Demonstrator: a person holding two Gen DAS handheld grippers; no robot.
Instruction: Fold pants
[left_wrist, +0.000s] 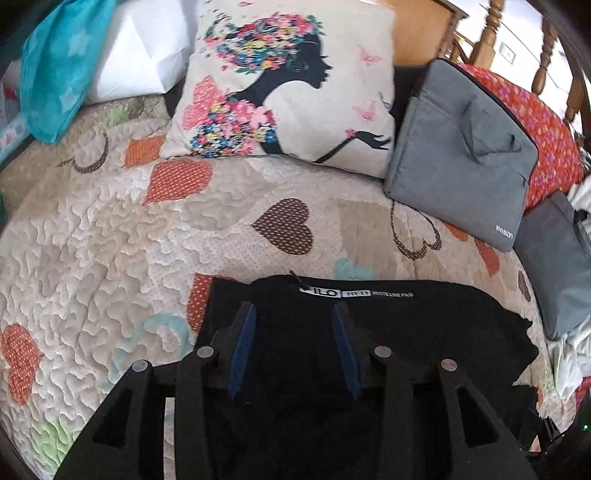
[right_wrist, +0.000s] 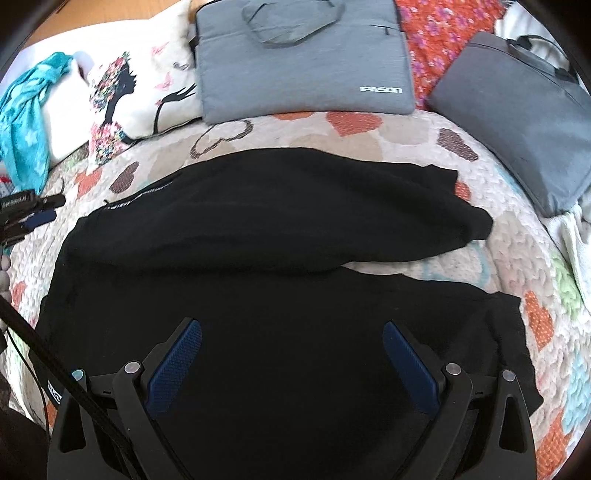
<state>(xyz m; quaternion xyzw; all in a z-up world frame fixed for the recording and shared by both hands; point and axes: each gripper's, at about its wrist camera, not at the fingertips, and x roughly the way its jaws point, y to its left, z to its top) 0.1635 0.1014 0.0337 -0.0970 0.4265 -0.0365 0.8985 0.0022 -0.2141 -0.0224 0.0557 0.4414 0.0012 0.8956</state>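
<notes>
Left claw (left_wrist: 293, 314) hovers with its blue pads (left_wrist: 243, 347) parted over the waistband end of the black pants (left_wrist: 406, 321), pinching nothing; the white brand label (left_wrist: 321, 292) sits just beyond its tips. That waistband is the thickest, firmest part of the garment, so a corner of it looks like the safest hold on this side.

Moving right, the pants lie spread on the quilted heart-print bedspread (right_wrist: 369, 136), the two legs running toward the right with a gap between them near the cuffs (right_wrist: 476, 221). They look like a soft, matte knit: light, limp, not slippery, likely to sag and drag on the quilt unless lifted at two points together.

Right claw (right_wrist: 291, 332) is spread wide above the nearer leg, also holding nothing. A pinch through the cuff or outer seam would gather the cloth better than a grab in the middle of the panel.

Behind the pants lie a printed cushion (right_wrist: 122, 103) at left and a grey IPASON laptop sleeve (right_wrist: 303, 62).
</notes>
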